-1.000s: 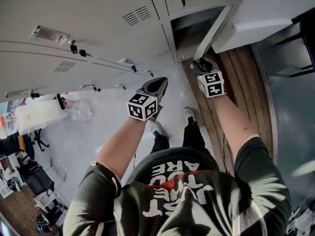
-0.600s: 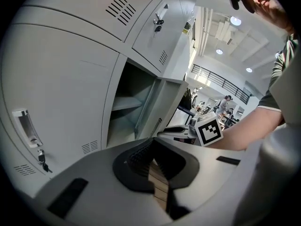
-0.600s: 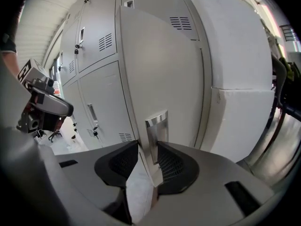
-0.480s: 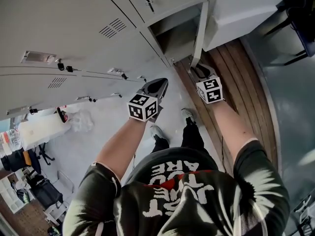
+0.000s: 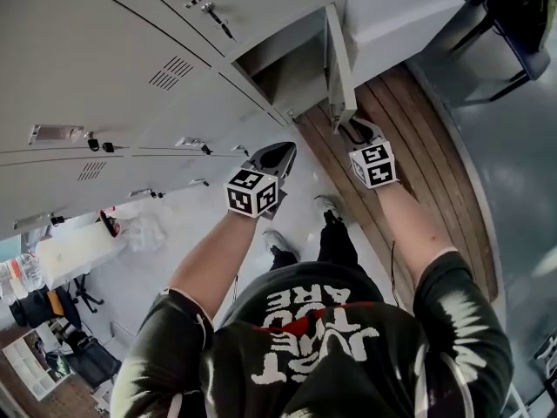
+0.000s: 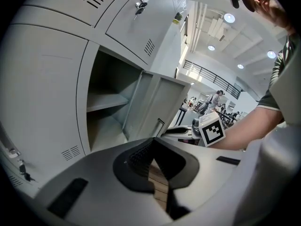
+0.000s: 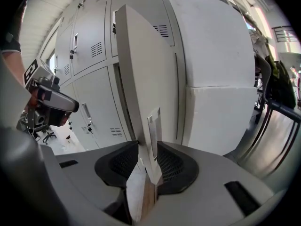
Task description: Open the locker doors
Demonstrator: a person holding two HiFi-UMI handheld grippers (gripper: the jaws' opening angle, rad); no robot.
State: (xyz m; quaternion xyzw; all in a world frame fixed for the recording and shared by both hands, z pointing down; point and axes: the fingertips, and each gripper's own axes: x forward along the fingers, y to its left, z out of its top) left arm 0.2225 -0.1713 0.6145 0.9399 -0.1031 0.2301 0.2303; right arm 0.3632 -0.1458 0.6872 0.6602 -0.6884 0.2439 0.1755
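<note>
Overhead, the right gripper clamps the free edge of the locker door, which stands ajar straight ahead of it. The left gripper hangs just to its left, touching nothing. From the left gripper view, its jaws sit together and empty, with the open compartment ahead. From the right gripper view, both pads press the door's edge beside the recessed handle.

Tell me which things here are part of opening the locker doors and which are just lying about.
Part of the job: open locker door, clamped in the right gripper; left gripper, shut and empty; closed locker doors, one with a key in its lock.
Lying about: chair; plastic bag on the floor; white table.
</note>
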